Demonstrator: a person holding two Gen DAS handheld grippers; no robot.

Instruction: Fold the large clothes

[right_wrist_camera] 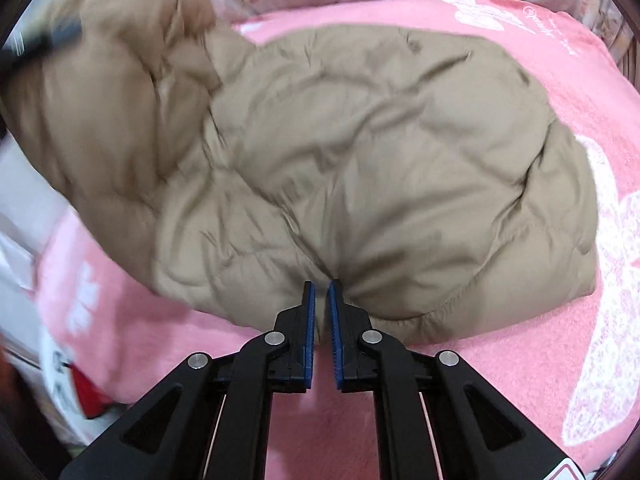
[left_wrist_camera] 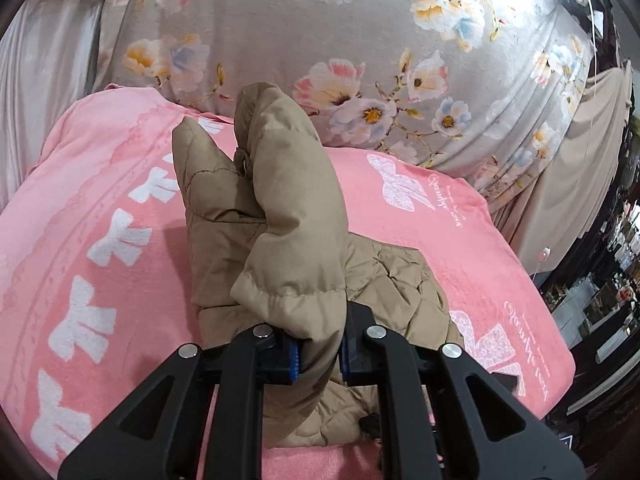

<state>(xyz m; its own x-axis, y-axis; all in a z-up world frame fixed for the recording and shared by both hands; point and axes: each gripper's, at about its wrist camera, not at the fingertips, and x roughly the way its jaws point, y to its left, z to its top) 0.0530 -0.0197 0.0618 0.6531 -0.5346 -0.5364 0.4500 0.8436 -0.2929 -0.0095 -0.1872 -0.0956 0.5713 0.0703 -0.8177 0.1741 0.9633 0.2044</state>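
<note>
Left tongs (left_wrist_camera: 319,354) are clamped on a raised fold of the tan puffer jacket (left_wrist_camera: 280,208); right tongs (right_wrist_camera: 321,304) pinch its hem at 6 o'clock. The jacket lies on the pink blanket (right_wrist_camera: 500,380).

Puffer jacket (right_wrist_camera: 360,152) on blanket (right_wrist_camera: 500,380), floral bedding (left_wrist_camera: 320,32) behind, curtain (left_wrist_camera: 44,60) at far left

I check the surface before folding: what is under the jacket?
The jacket lies on a pink blanket, which shows all around it. Whatever is directly beneath the jacket is covered.
</note>
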